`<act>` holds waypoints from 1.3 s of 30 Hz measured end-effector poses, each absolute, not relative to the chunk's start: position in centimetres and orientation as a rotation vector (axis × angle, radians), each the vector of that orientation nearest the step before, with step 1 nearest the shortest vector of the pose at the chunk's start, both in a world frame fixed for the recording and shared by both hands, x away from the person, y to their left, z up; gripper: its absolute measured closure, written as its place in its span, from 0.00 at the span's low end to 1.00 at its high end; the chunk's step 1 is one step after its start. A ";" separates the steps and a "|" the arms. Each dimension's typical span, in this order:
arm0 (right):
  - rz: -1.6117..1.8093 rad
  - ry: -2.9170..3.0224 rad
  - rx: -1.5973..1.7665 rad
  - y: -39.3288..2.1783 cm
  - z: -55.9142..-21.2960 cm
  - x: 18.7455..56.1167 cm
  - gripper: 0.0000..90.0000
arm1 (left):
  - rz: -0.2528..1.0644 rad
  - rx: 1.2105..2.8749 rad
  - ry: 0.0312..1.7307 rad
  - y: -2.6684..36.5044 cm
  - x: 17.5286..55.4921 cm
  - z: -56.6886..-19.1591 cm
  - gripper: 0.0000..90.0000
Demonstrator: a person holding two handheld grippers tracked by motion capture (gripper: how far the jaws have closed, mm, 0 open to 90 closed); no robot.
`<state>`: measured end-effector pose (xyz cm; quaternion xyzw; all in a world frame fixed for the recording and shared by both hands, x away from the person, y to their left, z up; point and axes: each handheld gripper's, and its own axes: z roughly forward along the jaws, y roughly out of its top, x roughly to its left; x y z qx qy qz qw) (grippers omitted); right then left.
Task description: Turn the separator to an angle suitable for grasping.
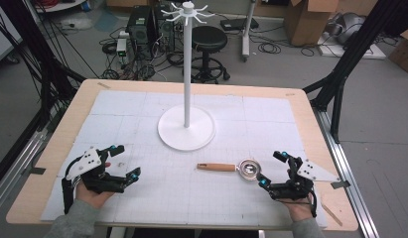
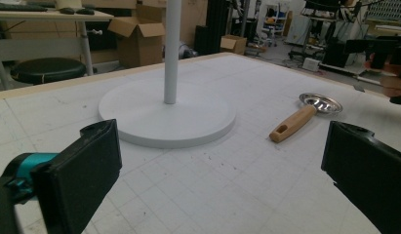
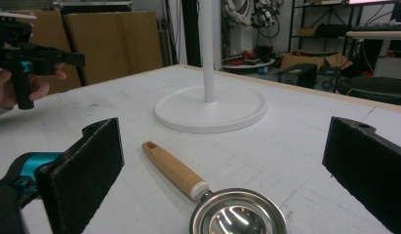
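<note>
Three cameras: one high over your side of the table, one low on each gripper.

Your high view looks forward and down on the whole table point(image 1: 310, 106). Each gripper view looks level along its own jaws, close above the surface; beyond both pairs of jaws you see the same white stand point(image 2: 167, 117) and wooden-handled strainer point(image 3: 208, 197).

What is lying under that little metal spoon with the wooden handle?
The spoon lies flat on the white gridded mat that covers the wooden table. The bowl looks empty and shiny. The patch of mat directly beneath it is covered, so nothing can be told there.
</note>
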<state>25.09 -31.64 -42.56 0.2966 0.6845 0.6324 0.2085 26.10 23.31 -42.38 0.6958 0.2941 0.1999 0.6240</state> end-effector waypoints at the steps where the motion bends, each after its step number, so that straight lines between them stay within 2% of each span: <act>1: 1.762 1.902 0.821 -31.6 -42.6 25.1 0.01 | 0.461 1.597 0.678 23.3 26.1 -42.4 0.02; 5: 1.758 1.912 0.813 -31.6 -42.5 25.0 0.01 | 0.458 1.599 0.676 23.3 26.1 -42.4 0.02; 8: 1.774 1.927 0.804 -31.7 -42.4 24.9 0.11 | 0.458 1.599 0.680 23.3 26.1 -42.4 0.02; 11: 1.784 1.938 0.784 -31.9 -42.4 24.9 0.30 | 0.456 1.593 0.684 23.2 26.2 -42.4 0.02; 12: 1.784 1.938 0.784 -31.9 -42.4 24.9 0.30 | 0.456 1.593 0.684 23.2 26.2 -42.4 0.02; 13: 1.780 1.941 0.794 -31.8 -42.4 24.9 0.35 | 0.455 1.589 0.687 23.2 26.3 -42.5 0.02; 14: 1.766 1.949 0.789 -31.8 -42.4 24.9 0.47 | 0.453 1.595 0.689 23.2 26.4 -42.5 0.02; 15: 1.766 1.949 0.789 -31.8 -42.4 24.9 0.47 | 0.453 1.595 0.689 23.2 26.4 -42.5 0.02; 17: 1.755 1.961 0.794 -31.7 -42.3 24.9 0.60 | 0.452 1.606 0.693 23.2 26.5 -42.6 0.02; 18: 1.727 1.964 0.778 -31.4 -42.1 24.9 0.75 | 0.451 1.609 0.693 23.2 26.4 -42.6 0.02; 24: 1.671 2.028 0.732 -30.5 -41.9 25.4 0.98 | 0.449 1.613 0.698 23.3 26.3 -42.5 0.02; 39: 1.628 2.209 0.798 -29.1 -42.3 28.1 1.00 | 0.462 1.623 0.698 23.4 26.2 -42.6 0.02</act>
